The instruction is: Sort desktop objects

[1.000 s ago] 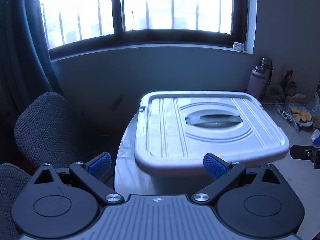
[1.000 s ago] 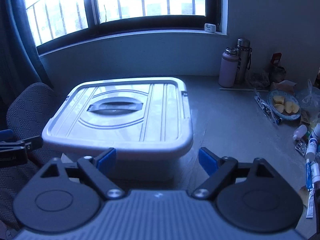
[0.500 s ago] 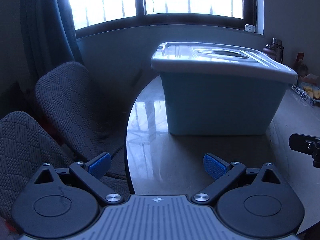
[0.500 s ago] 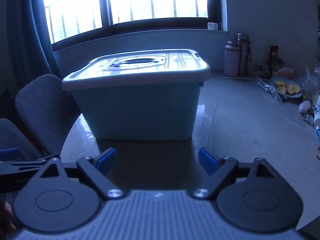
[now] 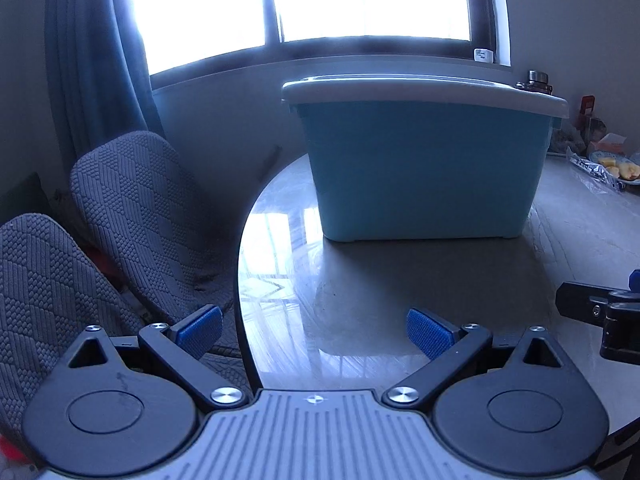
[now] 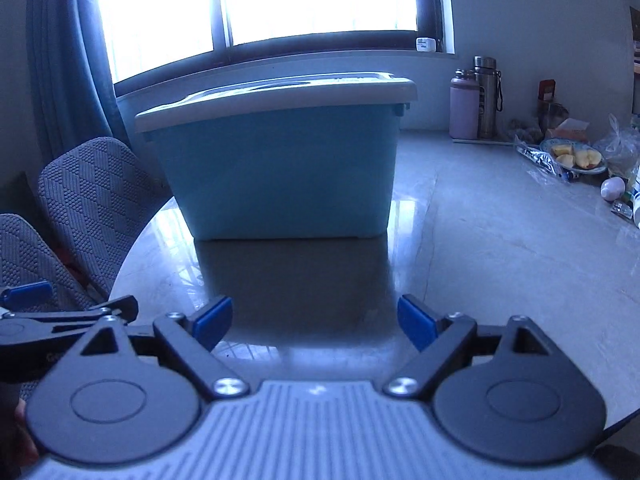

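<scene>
Near the rounded left edge of the table (image 6: 500, 248) stands the storage bin (image 6: 280, 176), a blue tub with its pale lid (image 6: 276, 100) seated on top. The loose things to be sorted lie well apart from it, along the table's right edge: a plate of cut fruit (image 6: 574, 158), a crinkled wrapper (image 6: 538, 160), a small white bottle (image 6: 612, 189) and some tubes too small to make out. Two flasks (image 6: 474, 98) stand at the far edge under the window.

Judging by its look, the bin is rigid moulded plastic, smooth and rather slippery, and too wide for either gripper to span; whether it is full or empty is hidden, so its weight cannot be told. The lid is probably light and slightly springy. Its overhanging rim is the likely place to take hold, one gripper under each short end; the top is not shown from this low angle. The small items seem light, the wrapper soft and crackly, the bottle apt to roll.

Both grippers hover low over the near edge of the table, level and pointing at the bin's long side, set side by side. The left gripper (image 5: 314, 326) has its blue pads spread wide with nothing between them, and sits over the table's left rim beside the padded chairs (image 5: 132, 208). The right gripper (image 6: 314, 320) is likewise spread wide and empty, facing the bin squarely.
</scene>
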